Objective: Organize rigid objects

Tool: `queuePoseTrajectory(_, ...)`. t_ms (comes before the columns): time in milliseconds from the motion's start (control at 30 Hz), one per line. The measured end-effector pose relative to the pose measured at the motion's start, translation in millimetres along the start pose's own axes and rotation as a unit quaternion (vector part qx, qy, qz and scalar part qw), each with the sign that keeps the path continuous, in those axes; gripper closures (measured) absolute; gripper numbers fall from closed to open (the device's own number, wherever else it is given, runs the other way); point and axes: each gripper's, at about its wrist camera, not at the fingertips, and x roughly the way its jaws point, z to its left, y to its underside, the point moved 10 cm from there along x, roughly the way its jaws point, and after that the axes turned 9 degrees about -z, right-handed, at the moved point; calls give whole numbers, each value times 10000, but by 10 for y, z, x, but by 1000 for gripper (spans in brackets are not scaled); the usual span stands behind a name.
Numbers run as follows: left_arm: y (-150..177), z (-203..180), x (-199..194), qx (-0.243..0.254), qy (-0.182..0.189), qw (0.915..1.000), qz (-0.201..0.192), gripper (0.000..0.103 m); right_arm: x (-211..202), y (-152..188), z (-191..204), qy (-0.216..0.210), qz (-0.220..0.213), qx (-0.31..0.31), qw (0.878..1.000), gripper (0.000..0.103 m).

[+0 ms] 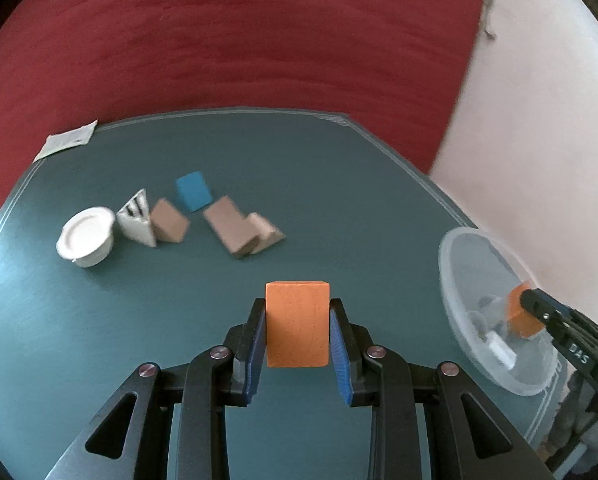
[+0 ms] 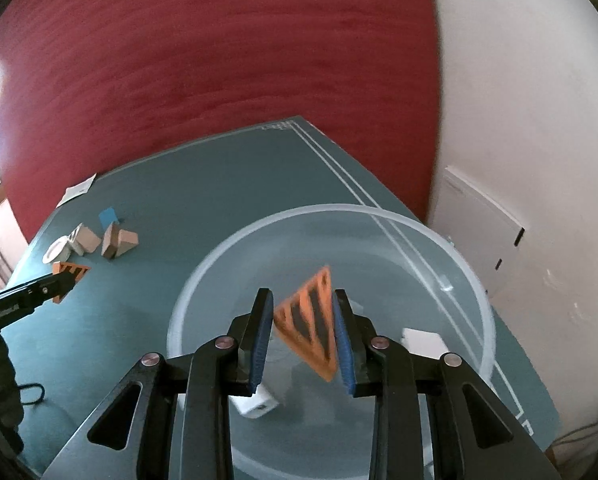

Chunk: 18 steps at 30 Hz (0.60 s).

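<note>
My left gripper (image 1: 298, 320) is shut on an orange block (image 1: 297, 324), held above the teal table (image 1: 299, 168); it also shows in the right wrist view (image 2: 69, 274). My right gripper (image 2: 301, 328) holds an orange striped triangular block (image 2: 311, 338) between its pads, over the clear plastic bowl (image 2: 475, 280); the block looks blurred and tilted. The bowl (image 1: 455, 252) holds a few white pieces (image 2: 423, 340). On the table lie a blue block (image 1: 194, 191), tan wooden blocks (image 1: 235, 228), a white striped wedge (image 1: 136, 218) and a white round cap (image 1: 86, 236).
A paper slip (image 1: 67, 140) lies at the table's far left corner. A red wall (image 1: 259, 32) stands behind the table and a white wall (image 2: 519, 140) to the right. The bowl sits near the table's right edge.
</note>
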Motion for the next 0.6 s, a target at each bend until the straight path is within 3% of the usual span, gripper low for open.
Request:
queuePoseTrajectory(67, -17, -117, 19, 93, 44, 9999, 4, 72, 4, 5, -78, 31, -2, 71, 10000, 64)
queuePoseTrajectory(600, -113, -1054, 153, 839, 482, 9953, -2, 72, -45, 50, -268, 139, -223, -17, 9997, 64)
